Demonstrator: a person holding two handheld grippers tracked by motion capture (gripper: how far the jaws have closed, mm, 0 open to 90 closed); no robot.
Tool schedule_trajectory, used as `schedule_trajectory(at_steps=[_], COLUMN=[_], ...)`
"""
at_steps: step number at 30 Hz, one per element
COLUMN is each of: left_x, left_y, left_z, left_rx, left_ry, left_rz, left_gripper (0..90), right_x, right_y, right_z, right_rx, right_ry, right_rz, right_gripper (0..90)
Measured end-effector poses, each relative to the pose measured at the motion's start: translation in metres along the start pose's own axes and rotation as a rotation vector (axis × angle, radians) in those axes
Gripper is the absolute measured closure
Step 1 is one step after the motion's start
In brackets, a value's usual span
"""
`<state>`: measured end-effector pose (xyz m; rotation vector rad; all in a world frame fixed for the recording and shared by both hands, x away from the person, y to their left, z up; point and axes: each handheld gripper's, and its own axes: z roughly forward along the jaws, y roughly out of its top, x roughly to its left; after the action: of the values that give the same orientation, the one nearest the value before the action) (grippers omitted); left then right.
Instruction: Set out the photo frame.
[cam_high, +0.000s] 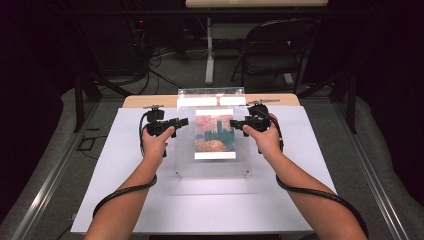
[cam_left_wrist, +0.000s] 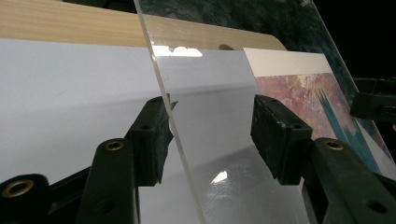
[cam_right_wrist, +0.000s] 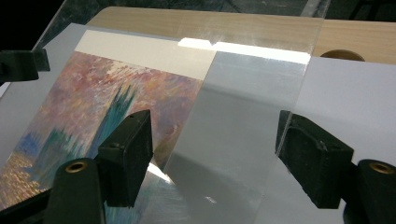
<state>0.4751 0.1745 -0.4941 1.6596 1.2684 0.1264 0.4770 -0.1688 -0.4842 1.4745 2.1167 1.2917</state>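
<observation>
Item: clear acrylic panel over painted print. Left gripper, right gripper: jaws wide, straddling its side edges, gripping nothing. Next, we judge: close together.

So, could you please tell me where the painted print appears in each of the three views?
High view: the painted print lies at the table's centre, under the clear acrylic sheet, between the two grippers.
Left gripper view: it sits at the right, beyond the right-hand jaw.
Right gripper view: it fills the left half, behind the left-hand jaw.
Shared landmark: the print's white top border.
</observation>
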Motion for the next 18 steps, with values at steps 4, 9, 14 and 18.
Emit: schedule_trajectory(at_steps=[4,9,14,18], left_x=[-0.005,-0.008,-0.011,-0.014], left_y=[0.001,0.002,0.002,0.003], left_z=[-0.004,-0.010,-0.015,-0.018], left_rx=[0.002,-0.007,-0.009,-0.004], left_ry=[0.002,-0.005,-0.006,-0.002], left_rz=[0.014,0.022,0.022,0.035], left_gripper=[47.8,49.6,51.2,51.4], right_x=[0.004,0.007,0.011,0.013], right_y=[0.001,0.001,0.001,0.002], right_z=[-0.005,-0.013,-0.019,-0.023], right_rx=[-0.006,-0.003,0.002,0.006], right_ry=[-0.008,-0.013,-0.015,-0.023], right_rz=[-0.017,-0.036,-0.053,-0.069], right_gripper=[27.1,27.6,27.9,27.9])
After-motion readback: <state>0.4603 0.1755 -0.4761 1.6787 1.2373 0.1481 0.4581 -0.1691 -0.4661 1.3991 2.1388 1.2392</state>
